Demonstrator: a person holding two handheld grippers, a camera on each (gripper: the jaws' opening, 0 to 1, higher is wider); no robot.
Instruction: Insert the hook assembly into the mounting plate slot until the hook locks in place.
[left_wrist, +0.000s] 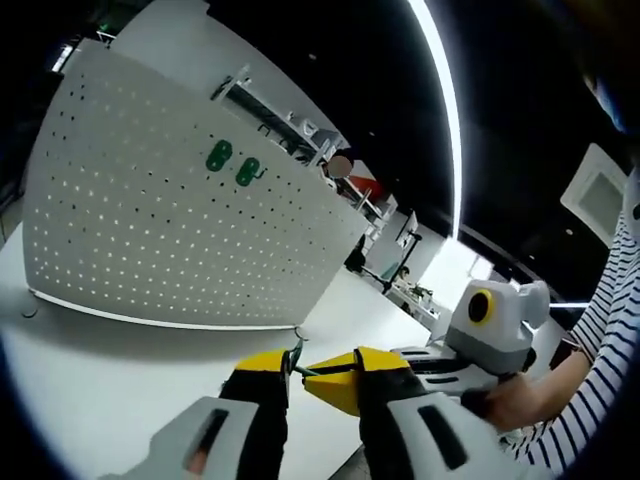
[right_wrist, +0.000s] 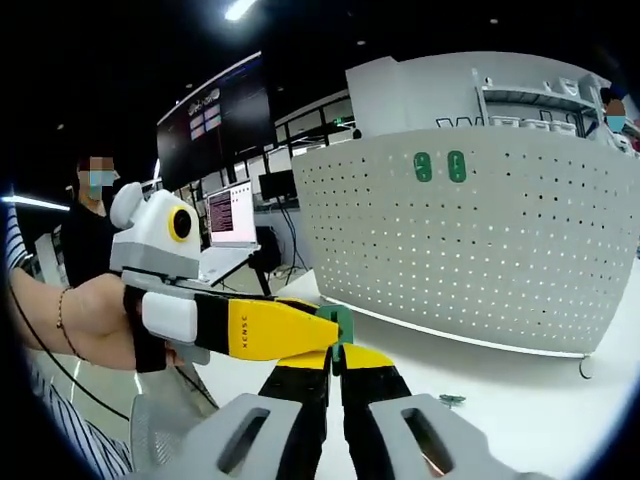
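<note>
- A white pegboard (left_wrist: 170, 210) stands upright on the white table (left_wrist: 90, 400) and serves as the landmark; in the right gripper view (right_wrist: 480, 240) it rises just behind the gripper tips.
- Two green hooks (left_wrist: 232, 163) are already mounted side by side high on the pegboard's face, also seen in the right gripper view (right_wrist: 440, 166).
- In front of the pegboard's lower edge, both grippers meet over the table on one small green hook piece (right_wrist: 340, 325).
- The left gripper (left_wrist: 295, 365) has its yellow-tipped jaws nearly together, with the green piece (left_wrist: 298, 358) between them; whether it truly clamps it I cannot tell.
- The right gripper (right_wrist: 335, 358) has its jaws pressed together just under the green piece; its grip on the piece is not clear either.
- The right gripper enters the left gripper view (left_wrist: 340, 385) from the right, held by a hand (left_wrist: 520, 400) in a striped sleeve (left_wrist: 590, 340).
- A small greenish part (right_wrist: 450, 400) lies on the table, in front of the pegboard.
- Beyond the pegboard's end, well apart, are shelves (left_wrist: 290, 125), a laptop (right_wrist: 232, 215) and a standing person (right_wrist: 85, 235).
- Nothing lies between the grippers and the pegboard's face.
</note>
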